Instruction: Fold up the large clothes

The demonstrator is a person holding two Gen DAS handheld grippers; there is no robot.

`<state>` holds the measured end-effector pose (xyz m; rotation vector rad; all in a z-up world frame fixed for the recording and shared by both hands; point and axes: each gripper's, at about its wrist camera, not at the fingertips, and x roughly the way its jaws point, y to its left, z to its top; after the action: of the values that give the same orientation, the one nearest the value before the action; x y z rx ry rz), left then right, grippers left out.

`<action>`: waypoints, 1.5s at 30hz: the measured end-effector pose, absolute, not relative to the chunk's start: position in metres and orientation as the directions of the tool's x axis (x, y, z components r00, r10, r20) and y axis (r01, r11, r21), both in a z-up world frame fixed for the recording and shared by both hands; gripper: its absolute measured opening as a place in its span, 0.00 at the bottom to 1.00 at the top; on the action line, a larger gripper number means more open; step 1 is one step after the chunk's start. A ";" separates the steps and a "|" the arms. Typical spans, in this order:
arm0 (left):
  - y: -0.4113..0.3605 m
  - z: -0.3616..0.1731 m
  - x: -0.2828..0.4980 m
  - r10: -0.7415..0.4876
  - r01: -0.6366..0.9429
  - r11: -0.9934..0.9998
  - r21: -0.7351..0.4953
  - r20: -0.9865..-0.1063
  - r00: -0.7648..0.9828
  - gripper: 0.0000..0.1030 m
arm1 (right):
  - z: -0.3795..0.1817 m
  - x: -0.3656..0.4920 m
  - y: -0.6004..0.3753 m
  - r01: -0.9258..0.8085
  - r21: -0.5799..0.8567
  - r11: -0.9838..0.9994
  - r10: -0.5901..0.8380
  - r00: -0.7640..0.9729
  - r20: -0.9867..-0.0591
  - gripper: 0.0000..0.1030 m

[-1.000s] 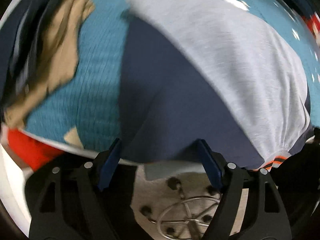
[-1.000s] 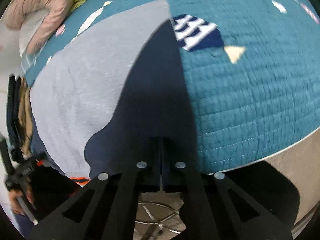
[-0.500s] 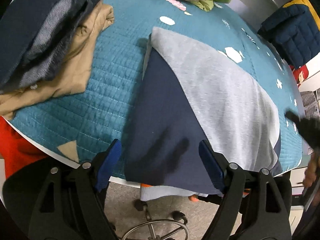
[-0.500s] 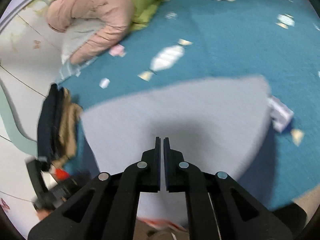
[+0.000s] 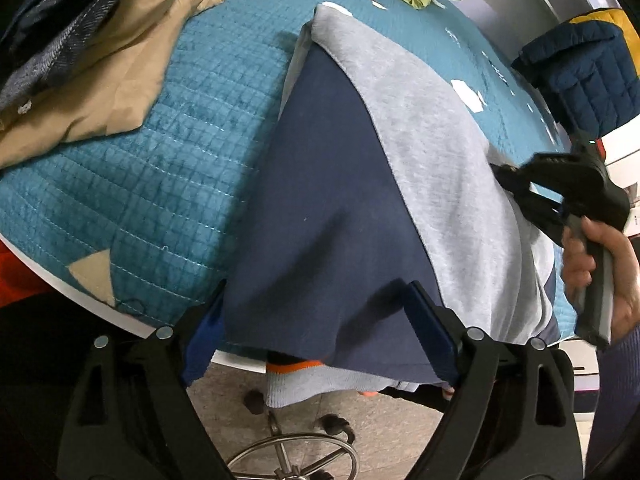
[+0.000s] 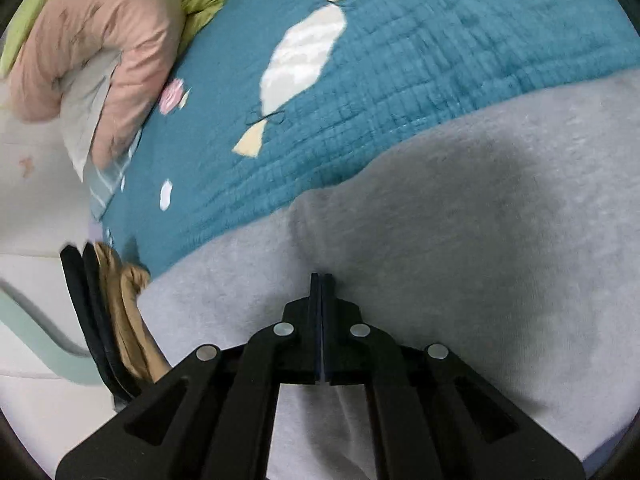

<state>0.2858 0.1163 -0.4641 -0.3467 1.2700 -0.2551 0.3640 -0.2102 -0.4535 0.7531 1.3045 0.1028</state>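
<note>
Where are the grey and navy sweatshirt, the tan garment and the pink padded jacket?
sweatshirt (image 5: 332, 208): left wrist view, on its navy panel.
tan garment (image 5: 120, 68): left wrist view, on its crumpled middle.
pink padded jacket (image 6: 100, 36): right wrist view, on its sleeve.

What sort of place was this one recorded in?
Probably a home bedroom or child's room: the sweatshirt lies on a teal quilted cover with candy patterns, other clothes are piled nearby, and a swivel chair base stands below.
</note>
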 end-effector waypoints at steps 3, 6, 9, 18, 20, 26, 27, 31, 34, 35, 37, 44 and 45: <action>0.116 -0.465 0.287 -0.378 -0.005 0.919 -0.395 -0.882 0.283 0.84 | -0.442 0.324 -0.202 0.286 0.540 0.792 0.473 0.271 -0.838 0.00; 0.118 -0.465 0.286 -0.385 -0.011 0.914 -0.405 -0.876 0.289 0.85 | -0.455 0.287 -0.206 0.320 0.572 0.755 0.504 0.275 -0.819 0.00; 0.117 -0.464 0.286 -0.383 -0.013 0.915 -0.404 -0.878 0.288 0.85 | -0.458 0.277 -0.203 0.297 0.556 0.777 0.464 0.326 -0.823 0.00; 0.135 -0.464 0.276 -0.453 -0.059 0.871 -0.488 -0.844 0.288 0.85 | -0.441 0.256 -0.190 0.272 0.511 0.815 0.434 0.297 -0.850 0.02; 0.138 -0.466 0.273 -0.470 -0.074 0.859 -0.507 -0.836 0.284 0.85 | -0.452 0.239 -0.185 0.281 0.530 0.800 0.466 0.267 -0.844 0.01; 0.141 -0.467 0.272 -0.527 -0.081 0.819 -0.569 -0.799 0.290 0.84 | -0.477 0.230 -0.190 0.311 0.582 0.752 0.513 0.279 -0.812 0.00; 0.142 -0.469 0.272 -0.537 -0.086 0.810 -0.580 -0.793 0.289 0.84 | -0.475 0.230 -0.189 0.302 0.577 0.759 0.507 0.280 -0.815 0.00; 0.139 -0.469 0.269 -0.522 -0.073 0.825 -0.560 -0.805 0.282 0.83 | -0.472 0.224 -0.187 0.284 0.582 0.762 0.505 0.302 -0.809 0.00; 0.133 -0.467 0.267 -0.500 -0.048 0.846 -0.531 -0.821 0.274 0.73 | -0.466 0.223 -0.181 0.254 0.566 0.785 0.485 0.316 -0.815 0.00; 0.132 -0.467 0.267 -0.497 -0.044 0.849 -0.527 -0.824 0.274 0.61 | -0.463 0.223 -0.178 0.232 0.557 0.797 0.476 0.326 -0.817 0.01; 0.131 -0.465 0.267 -0.480 -0.030 0.861 -0.508 -0.830 0.285 0.51 | -0.456 0.220 -0.171 0.204 0.537 0.818 0.455 0.342 -0.822 0.03; 0.135 -0.454 0.267 -0.469 -0.027 0.867 -0.497 -0.834 0.290 0.19 | -0.430 0.205 -0.139 0.065 0.449 0.891 0.387 0.404 -0.828 0.31; 0.136 -0.449 0.266 -0.483 -0.021 0.860 -0.511 -0.825 0.295 0.17 | -0.425 0.200 -0.132 0.026 0.438 0.899 0.387 0.422 -0.820 0.33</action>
<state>0.2660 0.1359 -0.4487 -0.4743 1.2444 -0.3230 0.1997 -0.1319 -0.4252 0.4184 1.1201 0.2345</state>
